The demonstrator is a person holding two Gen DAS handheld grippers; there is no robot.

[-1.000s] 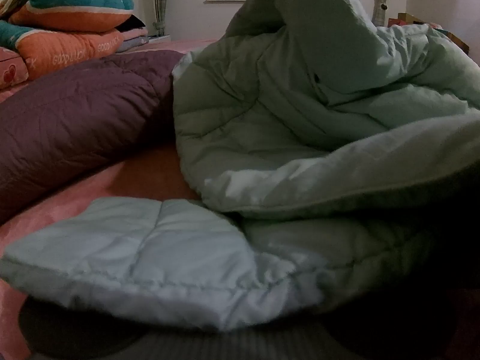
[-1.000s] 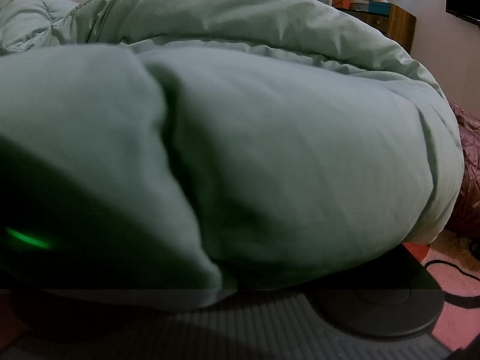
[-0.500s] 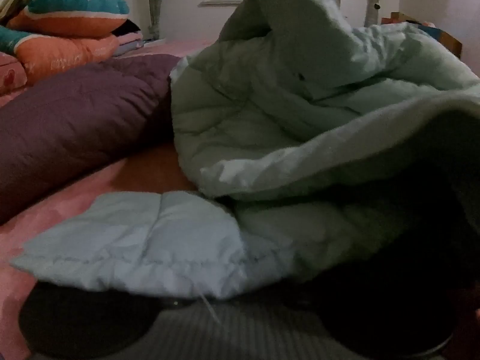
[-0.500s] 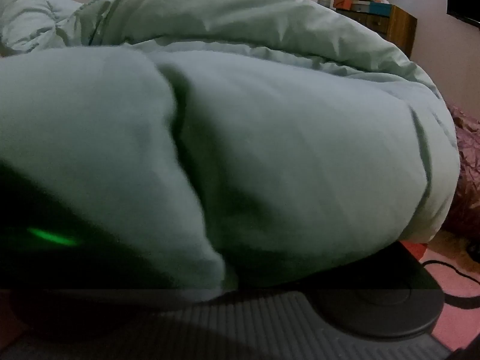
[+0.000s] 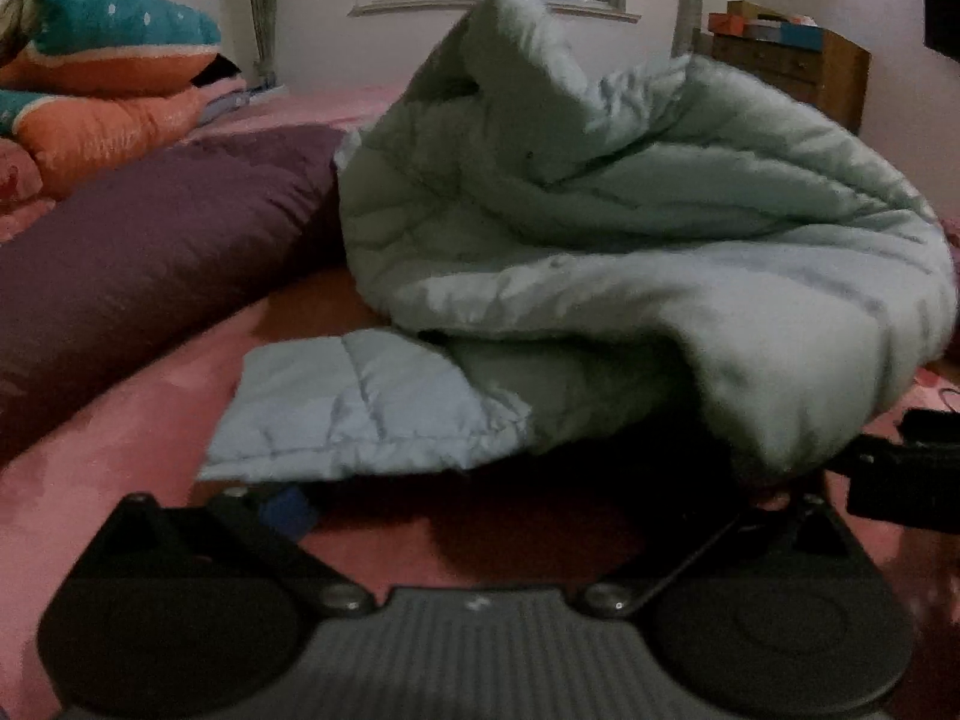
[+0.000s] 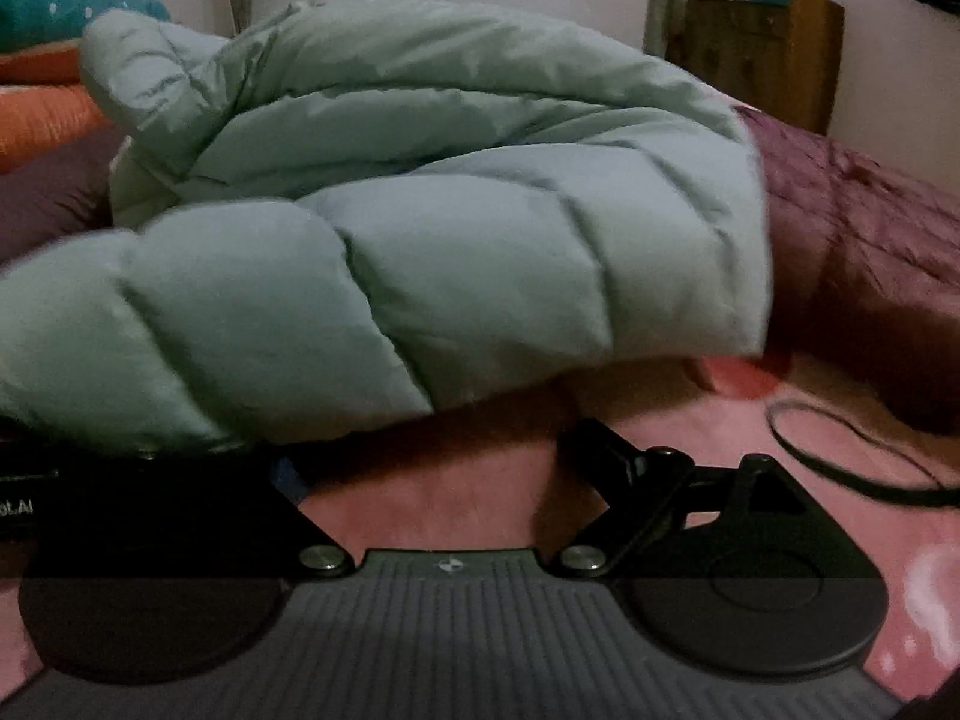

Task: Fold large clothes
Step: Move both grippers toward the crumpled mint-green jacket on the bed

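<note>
1. So, we've got a big pale-green quilted jacket (image 5: 630, 228) bunched in a puffy heap on a pink bed (image 5: 108, 468), one flat quilted corner sticking out toward the left camera.
2. Our left hand-held gripper (image 5: 528, 498) sits low on the bed right in front of that heap. Its fingers look spread wide with nothing between them, though the right fingertip is tucked in the shadow under the jacket's overhang.
3. Our right hand-held gripper (image 6: 432, 456) is also spread apart. The right finger (image 6: 606, 450) lies bare on the pink sheet; the left one disappears under the jacket's edge, so the fabric drapes over it rather than being pinched.
4. A dark purple quilt (image 5: 150, 252) lies just beside the jacket on the left, and it shows up again on the far right in the right wrist view.
5. Orange and teal pillows (image 5: 102, 84) are stacked at the back left, a wooden dresser (image 5: 798, 72) stands by the far wall, and a black cord (image 6: 852, 450) loops on the bed near the right gripper.
</note>
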